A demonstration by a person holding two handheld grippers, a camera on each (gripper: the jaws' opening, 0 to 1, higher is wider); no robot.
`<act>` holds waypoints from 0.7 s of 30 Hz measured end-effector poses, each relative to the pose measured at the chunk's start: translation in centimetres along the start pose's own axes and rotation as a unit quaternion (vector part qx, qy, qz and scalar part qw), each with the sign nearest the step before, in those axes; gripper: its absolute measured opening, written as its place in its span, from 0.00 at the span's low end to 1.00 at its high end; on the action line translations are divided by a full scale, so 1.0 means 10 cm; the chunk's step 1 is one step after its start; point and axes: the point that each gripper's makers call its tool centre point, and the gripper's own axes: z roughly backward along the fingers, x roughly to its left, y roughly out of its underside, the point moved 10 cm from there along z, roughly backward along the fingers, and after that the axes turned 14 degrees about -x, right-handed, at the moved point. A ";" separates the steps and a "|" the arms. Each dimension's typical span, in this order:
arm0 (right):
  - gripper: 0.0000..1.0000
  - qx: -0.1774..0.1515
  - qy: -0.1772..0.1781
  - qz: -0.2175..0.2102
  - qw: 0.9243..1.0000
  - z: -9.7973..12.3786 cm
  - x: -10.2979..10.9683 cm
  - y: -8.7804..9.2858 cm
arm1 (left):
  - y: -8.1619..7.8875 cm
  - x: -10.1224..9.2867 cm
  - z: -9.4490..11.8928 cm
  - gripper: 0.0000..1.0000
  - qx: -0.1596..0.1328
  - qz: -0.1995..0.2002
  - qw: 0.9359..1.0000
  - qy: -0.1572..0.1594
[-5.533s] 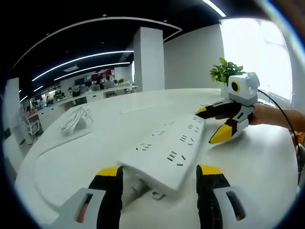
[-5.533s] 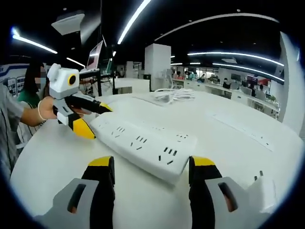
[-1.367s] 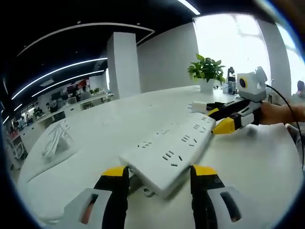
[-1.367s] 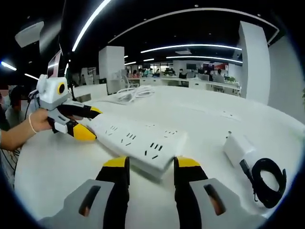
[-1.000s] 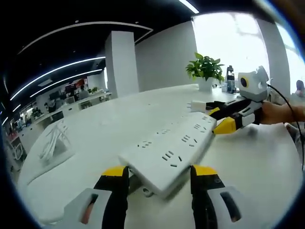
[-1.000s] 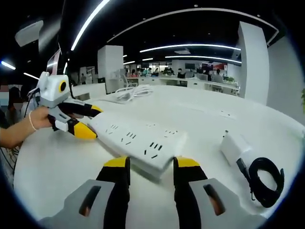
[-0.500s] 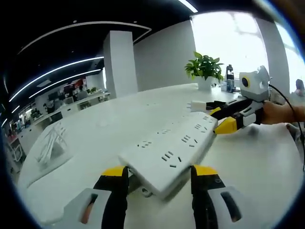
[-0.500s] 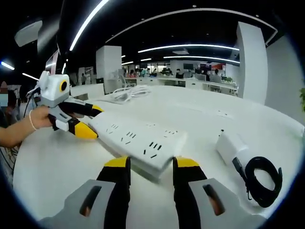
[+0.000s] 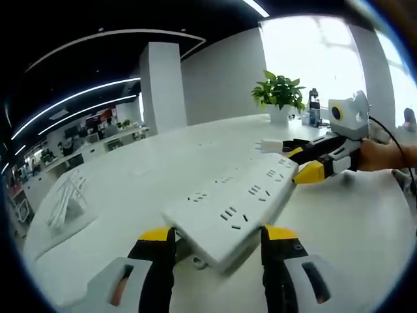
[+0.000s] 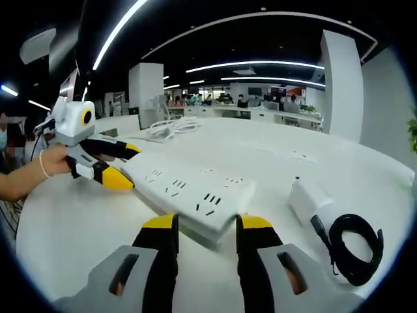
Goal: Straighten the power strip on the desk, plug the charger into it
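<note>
Right gripper view, charger [image 10: 307, 196] and coiled cable [image 10: 355, 246] beside power strip [image 10: 189, 194]

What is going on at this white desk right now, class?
A person holds a hand-held gripper in each hand, one at either end of a long white power strip lying on the white desk. The left hand-held gripper is shut on one end and the right hand-held gripper on the other. The white charger, with its coiled black cable, lies on the desk beside the strip, not yet plugged in.
</note>
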 end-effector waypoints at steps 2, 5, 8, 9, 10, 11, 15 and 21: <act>0.34 0.001 0.000 0.001 1.000 0.00 -0.01 0.00 | 0.00 0.00 -0.01 0.53 0.000 0.000 1.000 0.000; 0.34 0.001 0.002 0.000 1.000 0.00 -0.02 0.00 | -0.01 -0.01 -0.03 0.53 0.000 0.000 1.000 0.001; 0.34 0.000 0.003 0.000 1.000 0.01 -0.05 0.00 | -0.01 -0.01 -0.06 0.53 -0.001 0.001 1.000 0.001; 0.34 0.000 0.004 0.000 1.000 0.01 -0.06 0.01 | -0.01 -0.01 -0.07 0.53 -0.002 0.001 1.000 0.002; 0.33 0.000 0.004 -0.001 1.000 0.01 -0.06 0.01 | -0.01 -0.01 -0.08 0.53 -0.002 0.001 1.000 0.002; 0.33 0.000 0.004 -0.001 1.000 0.01 -0.07 0.01 | -0.01 -0.01 -0.08 0.53 -0.002 0.001 1.000 0.002; 0.33 0.001 0.005 -0.003 1.000 0.01 -0.10 0.01 | -0.02 -0.02 -0.11 0.53 -0.003 0.004 1.000 0.001; 0.33 0.001 0.007 -0.005 1.000 0.00 -0.12 0.02 | -0.02 -0.01 -0.14 0.53 -0.004 0.009 1.000 0.002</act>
